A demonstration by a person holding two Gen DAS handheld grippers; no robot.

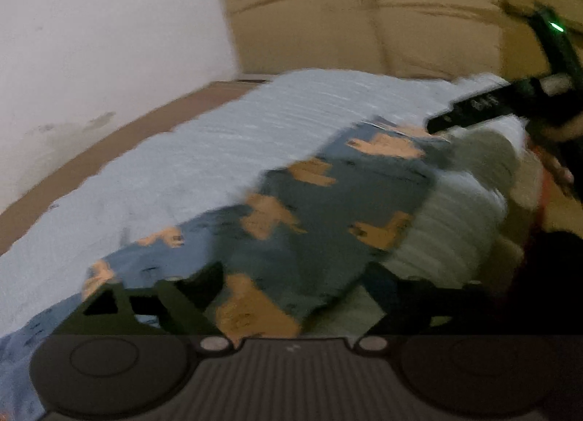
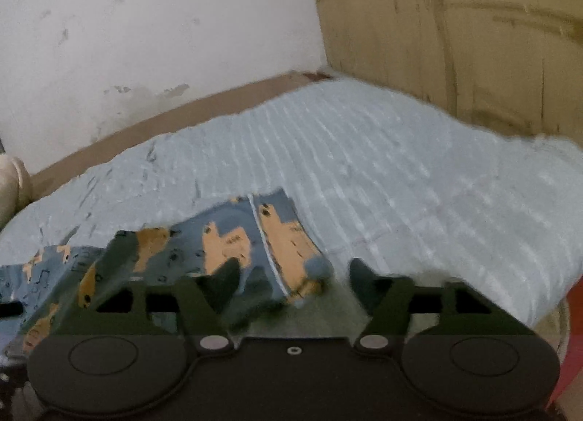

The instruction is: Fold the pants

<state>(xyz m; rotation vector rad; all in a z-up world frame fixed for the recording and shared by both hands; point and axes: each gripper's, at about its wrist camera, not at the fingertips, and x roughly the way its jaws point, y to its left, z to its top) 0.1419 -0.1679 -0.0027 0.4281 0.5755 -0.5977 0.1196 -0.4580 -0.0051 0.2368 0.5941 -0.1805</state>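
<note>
now my left gripper (image 1: 291,275) and right gripper (image 2: 291,275), both spread apart, hover at the llama-print pants (image 2: 226,242) on the pale blue quilt (image 2: 382,166).

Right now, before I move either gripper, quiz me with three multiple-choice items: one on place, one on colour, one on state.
1. The pants lie on:
A. a light blue quilt
B. a bare wooden floor
C. a glass table

2. The animal figures printed on the pants are:
A. bright green
B. tan-orange
C. purple

3. The right gripper is:
A. out of view
B. clamped flat together
C. open, fingers spread either side of the pants' edge

Answers:
1 A, the ribbed quilt spreads under the pants.
2 B, tan shapes on blue cloth.
3 C, a wide gap shows between both fingers.
</note>
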